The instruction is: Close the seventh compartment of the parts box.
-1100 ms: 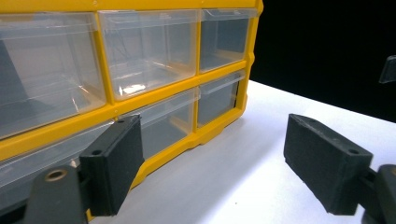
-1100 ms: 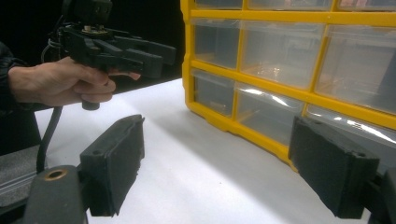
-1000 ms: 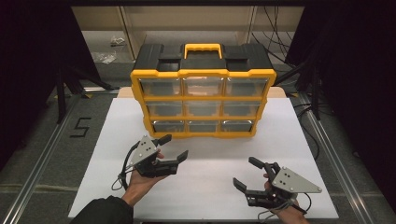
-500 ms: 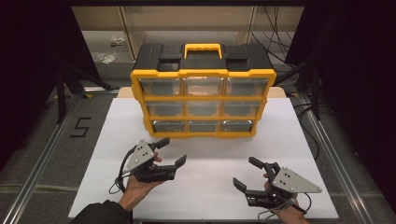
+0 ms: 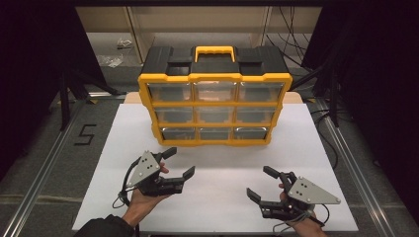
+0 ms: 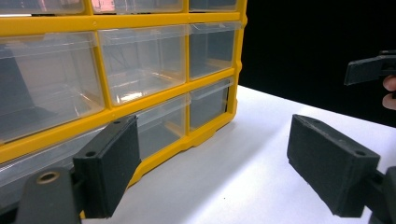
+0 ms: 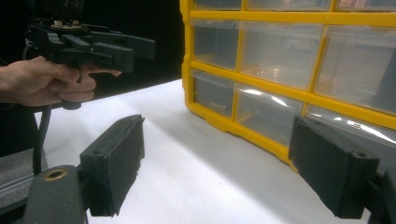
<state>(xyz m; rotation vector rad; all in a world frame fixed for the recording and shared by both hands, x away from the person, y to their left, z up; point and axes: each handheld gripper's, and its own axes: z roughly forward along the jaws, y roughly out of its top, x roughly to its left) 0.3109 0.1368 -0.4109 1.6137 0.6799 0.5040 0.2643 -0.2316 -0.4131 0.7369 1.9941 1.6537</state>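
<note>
A yellow organizer (image 5: 215, 106) with clear plastic drawers, a black top and a yellow handle stands at the back of the white table (image 5: 222, 163). All its drawers look closed. My left gripper (image 5: 180, 163) is held open above the table at front left, aimed at the organizer's lower drawers and holding nothing. My right gripper (image 5: 259, 182) is open at front right, also holding nothing. In the left gripper view, the jaws (image 6: 219, 163) frame the organizer's right corner (image 6: 116, 84). In the right gripper view, the open gripper (image 7: 223, 165) faces the organizer's left corner (image 7: 289, 70), with the left gripper (image 7: 93, 46) beyond it.
Bare white tabletop lies between the grippers and the organizer. Metal rails (image 5: 44, 163) run along both sides of the table. The number 5 (image 5: 85, 134) is marked on the floor at left. Shelving and cables (image 5: 291, 44) sit behind the organizer in the dark.
My left gripper has shifted slightly back toward the near edge of the table. The right gripper and the organizer have not moved.
</note>
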